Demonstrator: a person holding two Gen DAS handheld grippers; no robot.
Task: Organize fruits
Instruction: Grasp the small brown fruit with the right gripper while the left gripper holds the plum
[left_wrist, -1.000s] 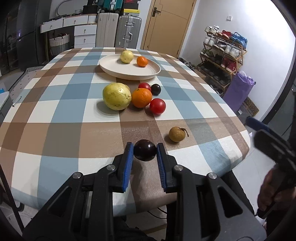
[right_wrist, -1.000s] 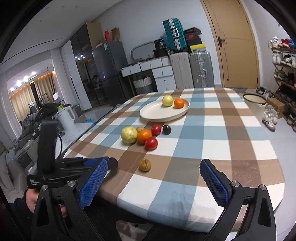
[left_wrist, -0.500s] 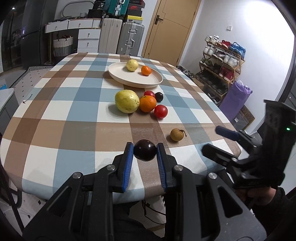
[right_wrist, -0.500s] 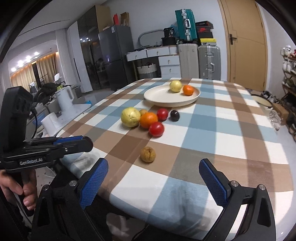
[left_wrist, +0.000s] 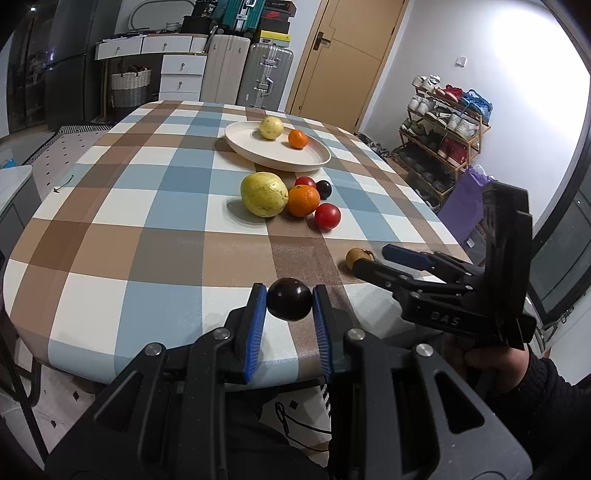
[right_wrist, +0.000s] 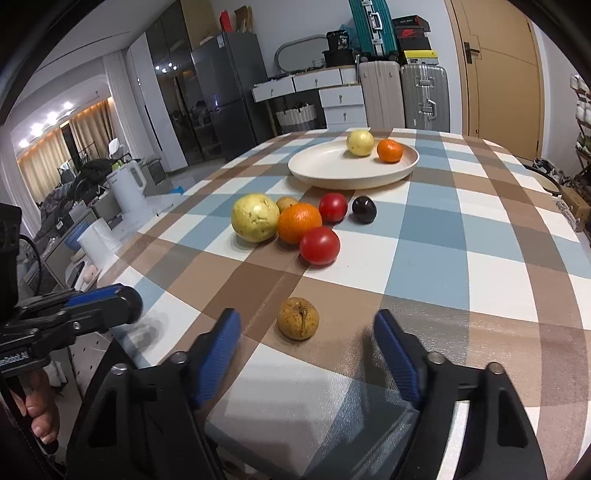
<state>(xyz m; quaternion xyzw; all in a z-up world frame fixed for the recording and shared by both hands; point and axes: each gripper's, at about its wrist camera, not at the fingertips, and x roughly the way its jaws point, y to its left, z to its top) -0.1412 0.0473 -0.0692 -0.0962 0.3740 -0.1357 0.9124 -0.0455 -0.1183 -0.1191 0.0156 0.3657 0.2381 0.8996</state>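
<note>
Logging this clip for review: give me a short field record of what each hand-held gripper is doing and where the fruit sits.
left hand-held gripper: shut on dark plum
right hand-held gripper: open, either side of small brown fruit
plate: holds yellow fruit and small orange
loose cluster on tablecloth: six fruits, near the plate

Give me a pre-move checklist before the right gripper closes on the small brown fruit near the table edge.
1. Right gripper open wide enough: ok, the jaws stand wider than the small brown fruit.
2. Fruit lined up between the fingers: ok, though slightly nearer the left finger.
3. Fingers far enough forward: cannot tell, the fruit looks just ahead of the tips.
4. Space around the fruit: ok, the red tomato sits well apart.
5. Left gripper load secure: ok, shut on the dark plum.
6. Room on the plate: ok, only a yellow fruit and a mandarin on it.
</note>
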